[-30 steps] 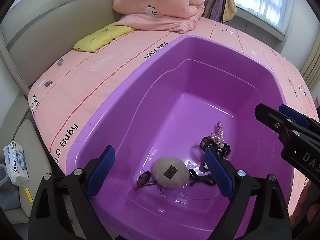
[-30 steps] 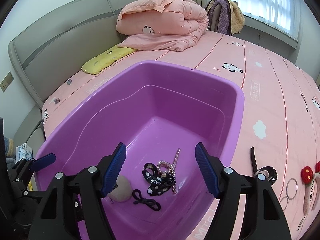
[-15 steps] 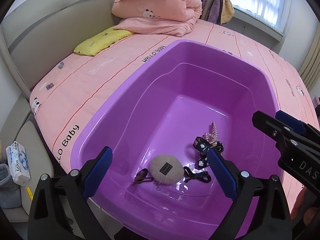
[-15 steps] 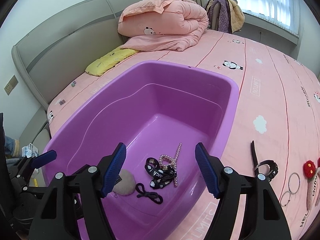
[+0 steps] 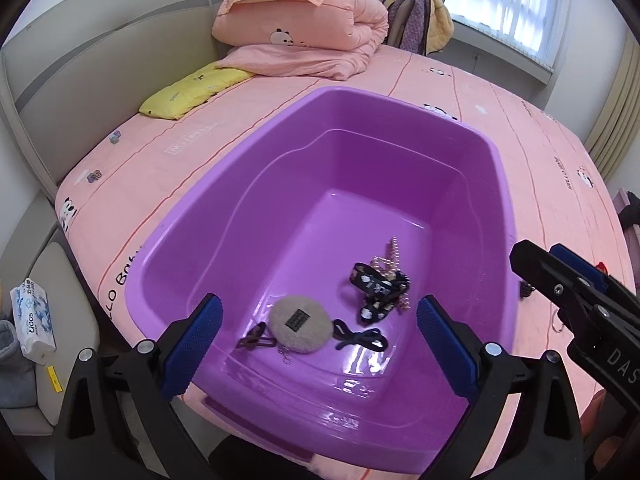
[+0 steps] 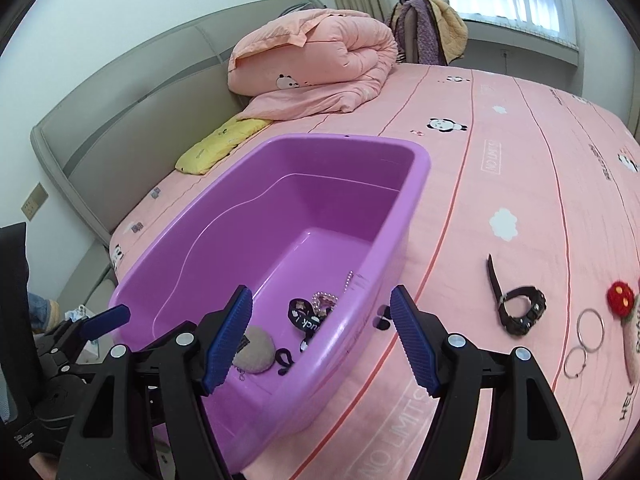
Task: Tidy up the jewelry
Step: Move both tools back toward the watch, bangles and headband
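Note:
A purple plastic tub (image 5: 400,108) (image 6: 416,184) sits on the pink bed. Inside lie a beige round pouch (image 5: 300,330) (image 6: 256,350), a black hair tie (image 5: 360,338), a black printed band (image 5: 376,286) (image 6: 304,318) and a pearl chain (image 5: 392,252) (image 6: 325,300). On the sheet to the right lie a black watch (image 6: 520,308), two metal rings (image 6: 584,336) and a red felt piece (image 6: 620,298). My left gripper (image 5: 320,344) is open and empty over the tub's near rim. My right gripper (image 6: 324,336) is open and empty over the tub's right wall.
A folded pink quilt (image 5: 304,32) (image 6: 312,64) and a yellow pillow (image 5: 192,92) (image 6: 220,144) lie at the bed's head. A chair with clothes (image 6: 428,28) stands by the window. A tissue pack (image 5: 32,320) lies on the low ledge at left.
Both grippers have pulled back and up from the tub, which now looks smaller and lower. The right view has swung right, showing more of the watch and rings. Both stay open.

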Action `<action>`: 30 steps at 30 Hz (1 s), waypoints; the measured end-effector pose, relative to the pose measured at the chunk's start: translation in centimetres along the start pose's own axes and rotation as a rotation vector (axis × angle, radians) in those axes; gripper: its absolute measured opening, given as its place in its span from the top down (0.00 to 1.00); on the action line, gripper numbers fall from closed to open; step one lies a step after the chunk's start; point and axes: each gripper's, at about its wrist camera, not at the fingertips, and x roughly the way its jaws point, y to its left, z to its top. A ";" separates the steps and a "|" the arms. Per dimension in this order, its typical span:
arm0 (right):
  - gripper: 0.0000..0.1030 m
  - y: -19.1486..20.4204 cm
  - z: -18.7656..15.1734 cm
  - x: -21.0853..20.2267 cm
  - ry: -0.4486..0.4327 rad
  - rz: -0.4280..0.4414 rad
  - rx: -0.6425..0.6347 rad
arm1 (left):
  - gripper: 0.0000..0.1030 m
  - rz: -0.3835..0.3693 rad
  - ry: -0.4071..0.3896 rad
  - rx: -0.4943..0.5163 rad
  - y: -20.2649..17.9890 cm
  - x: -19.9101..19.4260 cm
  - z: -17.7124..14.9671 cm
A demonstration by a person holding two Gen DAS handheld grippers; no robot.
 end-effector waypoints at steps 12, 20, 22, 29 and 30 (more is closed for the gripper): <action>0.31 -6.1 -3.8 -7.2 -0.098 -0.061 0.099 | 0.07 -0.091 -0.047 0.100 -7.3 -3.0 -2.3; 0.31 -12.1 -6.8 -13.3 -0.166 -0.156 0.177 | 0.07 -0.148 -0.047 0.156 -12.6 -3.7 -4.1; 0.31 -13.3 -7.5 -14.3 -0.174 -0.176 0.193 | 0.07 -0.160 -0.045 0.173 -13.9 -3.8 -4.6; 0.31 -17.4 -10.2 -17.1 -0.185 -0.228 0.256 | 0.07 -0.193 -0.035 0.224 -17.7 -4.0 -6.1; 0.31 -17.9 -10.5 -17.3 -0.187 -0.236 0.263 | 0.07 -0.195 -0.036 0.232 -18.3 -4.1 -6.3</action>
